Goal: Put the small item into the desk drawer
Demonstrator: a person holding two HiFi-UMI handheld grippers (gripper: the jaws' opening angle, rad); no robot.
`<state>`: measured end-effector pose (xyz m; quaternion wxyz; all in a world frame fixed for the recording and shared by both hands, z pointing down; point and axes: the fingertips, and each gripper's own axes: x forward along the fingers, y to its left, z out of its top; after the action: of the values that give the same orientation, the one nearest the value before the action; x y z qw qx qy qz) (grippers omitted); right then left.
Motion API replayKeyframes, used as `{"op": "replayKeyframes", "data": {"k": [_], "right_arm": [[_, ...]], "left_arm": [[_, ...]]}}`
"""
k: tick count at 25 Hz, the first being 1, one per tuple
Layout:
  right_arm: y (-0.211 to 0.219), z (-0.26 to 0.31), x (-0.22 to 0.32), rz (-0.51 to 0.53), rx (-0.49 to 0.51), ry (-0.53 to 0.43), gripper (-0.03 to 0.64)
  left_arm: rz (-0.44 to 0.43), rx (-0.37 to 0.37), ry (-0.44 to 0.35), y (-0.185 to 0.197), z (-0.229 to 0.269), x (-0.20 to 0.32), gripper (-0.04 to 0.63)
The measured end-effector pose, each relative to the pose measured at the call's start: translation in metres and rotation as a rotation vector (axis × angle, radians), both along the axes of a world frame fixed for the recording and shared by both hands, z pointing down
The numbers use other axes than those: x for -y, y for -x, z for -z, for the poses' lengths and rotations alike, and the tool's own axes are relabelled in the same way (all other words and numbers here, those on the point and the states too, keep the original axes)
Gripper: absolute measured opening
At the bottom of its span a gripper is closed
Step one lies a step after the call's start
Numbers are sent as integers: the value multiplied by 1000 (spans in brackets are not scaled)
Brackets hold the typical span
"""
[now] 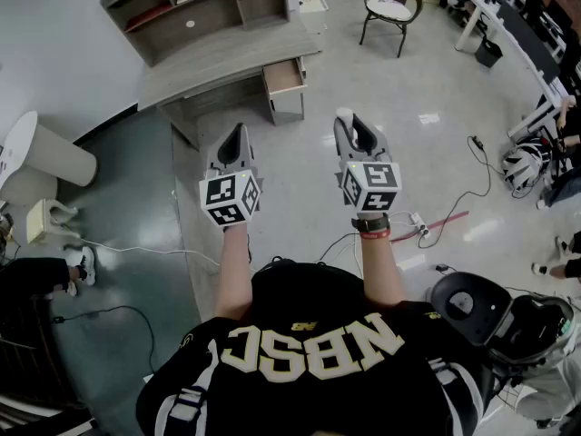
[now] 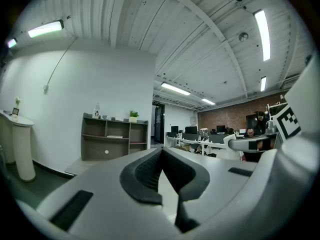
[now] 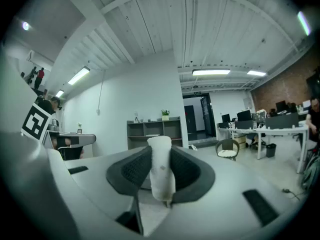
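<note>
Right gripper view: our right tool [image 3: 160, 153] is clamped on the small white item [image 3: 161, 179]. Our left tool [image 2: 161, 151] is closed with nothing in it. We judge this the carry step, with the item well apart from the counter [image 1: 227, 57]. The next move calls for approaching the open drawer [image 1: 284, 76] at the counter's right end, then releasing inside.

- Small item [image 3: 161, 169]: plain off-white.
- Left gripper [image 1: 235, 136], right gripper [image 1: 356, 130]: pale grey shells; dark grey ribbed pads [image 3: 132, 171]; white marker cubes printed with black square patterns.
- Desk [image 1: 227, 57]: grey wood grain.
- Drawer [image 1: 284, 78]: light tan inside.
- Chair [image 1: 390, 7]: black frame, cream seat.
- Floor [image 1: 436, 80]: glossy pale grey, with a dark green panel at the head view's left.
- Shirt [image 1: 309, 361]: black, cream lettering.
- Wristband [image 1: 373, 233]: red.
- Far wall [image 2: 230, 115]: red-brown brick.
</note>
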<state>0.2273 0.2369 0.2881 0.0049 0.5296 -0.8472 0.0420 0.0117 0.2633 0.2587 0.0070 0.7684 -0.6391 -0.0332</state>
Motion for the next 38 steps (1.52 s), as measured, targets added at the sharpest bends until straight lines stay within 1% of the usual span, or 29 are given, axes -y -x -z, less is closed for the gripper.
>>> {"op": "replayKeyframes", "data": {"k": [4, 8, 12, 14, 17, 22, 26, 30, 33, 38], "right_arm": [[-6, -11, -7, 18, 5, -4, 124], [0, -24, -4, 53, 8, 13, 124], [8, -33, 12, 89, 71, 52, 124], [18, -37, 30, 94, 84, 63, 124], [38, -44, 66, 94, 74, 69, 124], [63, -41, 141, 71, 72, 70, 124], [94, -30, 201, 64, 57, 68, 126], [131, -36, 256, 75, 30, 94, 126], [152, -44, 284, 85, 14, 121, 127], [174, -56, 334, 78, -6, 147, 127]], "left_arm": [[4, 2, -13, -9, -8, -10, 12], [-8, 13, 19, -12, -27, -9, 12], [-14, 10, 26, -11, -36, 7, 12], [-20, 6, 29, -4, -40, 28, 12], [-36, -1, 37, 9, -49, 70, 12], [-76, -17, 38, 26, -51, 149, 12], [-92, -26, 31, 54, -39, 213, 12], [-105, -40, 42, 85, -43, 272, 12], [-114, -56, 61, 101, -49, 305, 12], [-136, -56, 79, 119, -57, 353, 12]]}}
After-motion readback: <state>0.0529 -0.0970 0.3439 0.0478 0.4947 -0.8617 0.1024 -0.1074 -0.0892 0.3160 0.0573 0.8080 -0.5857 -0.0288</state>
